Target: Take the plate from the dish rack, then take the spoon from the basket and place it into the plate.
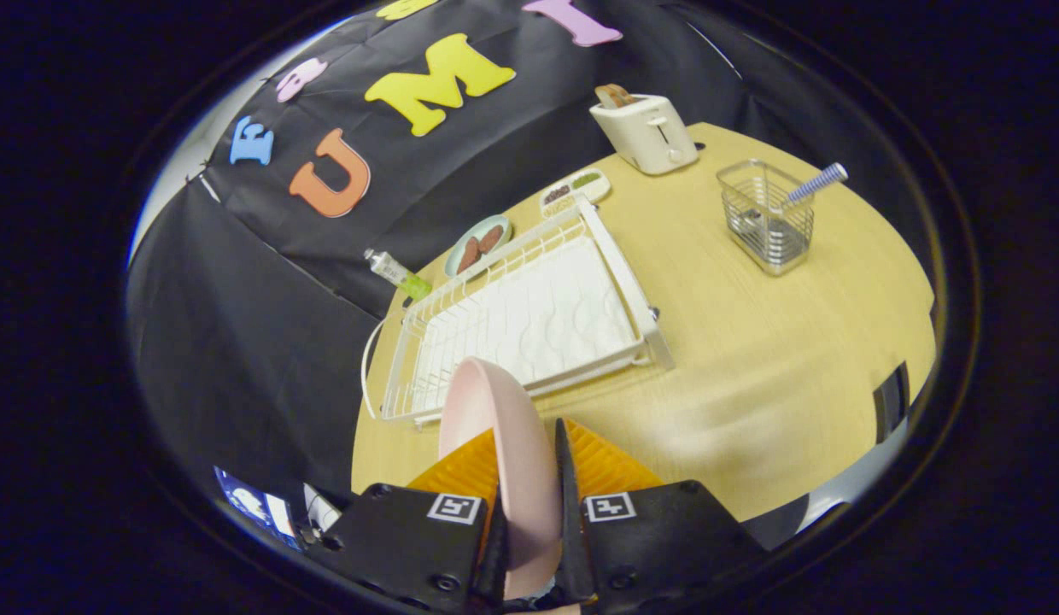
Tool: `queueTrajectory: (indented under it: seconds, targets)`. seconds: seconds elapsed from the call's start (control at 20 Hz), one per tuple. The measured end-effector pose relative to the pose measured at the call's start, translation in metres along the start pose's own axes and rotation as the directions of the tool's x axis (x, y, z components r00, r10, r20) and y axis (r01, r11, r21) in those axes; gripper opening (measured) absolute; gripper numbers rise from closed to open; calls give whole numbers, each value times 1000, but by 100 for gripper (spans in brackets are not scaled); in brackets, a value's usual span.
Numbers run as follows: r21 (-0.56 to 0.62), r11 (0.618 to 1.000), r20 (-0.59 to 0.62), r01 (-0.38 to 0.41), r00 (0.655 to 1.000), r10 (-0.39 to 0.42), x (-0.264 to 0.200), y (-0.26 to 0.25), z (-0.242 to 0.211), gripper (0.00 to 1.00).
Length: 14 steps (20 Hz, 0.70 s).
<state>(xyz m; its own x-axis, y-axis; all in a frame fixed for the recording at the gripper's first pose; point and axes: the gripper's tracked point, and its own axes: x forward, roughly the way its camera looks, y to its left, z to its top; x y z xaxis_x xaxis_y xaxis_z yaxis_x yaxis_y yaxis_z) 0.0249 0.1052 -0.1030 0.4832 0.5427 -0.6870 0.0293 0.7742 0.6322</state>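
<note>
pink plate (495,427) edge-on, pinched by gripper (529,461)

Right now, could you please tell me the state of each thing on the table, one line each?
gripper: fingers shut on the plate, holding it on edge.
pink plate: out of the rack, lifted, between the fingers.
dish rack: empty, flat on the table.
wire basket: upright, spoon inside.
spoon: leaning in the basket, handle sticking out.
toaster: bread in the slot.

Black gripper (529,448) housing, square tag markings, screws, ribbed wedge-shaped jaws
</note>
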Motion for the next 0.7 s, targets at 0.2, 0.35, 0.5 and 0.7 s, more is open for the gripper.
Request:
queueTrajectory:
  seconds: [0.2,0.35,0.5,0.7]
  targets:
    - [100,995,-21,-27,999,29,11,-28,-18,31]
    - [189,980,-18,-62,998,67,24,-40,-19,31]
    - [260,963,-34,-75,996,87,39,-50,-22,31]
    - [277,957,-23,-83,995,93,47,-52,-14,33]
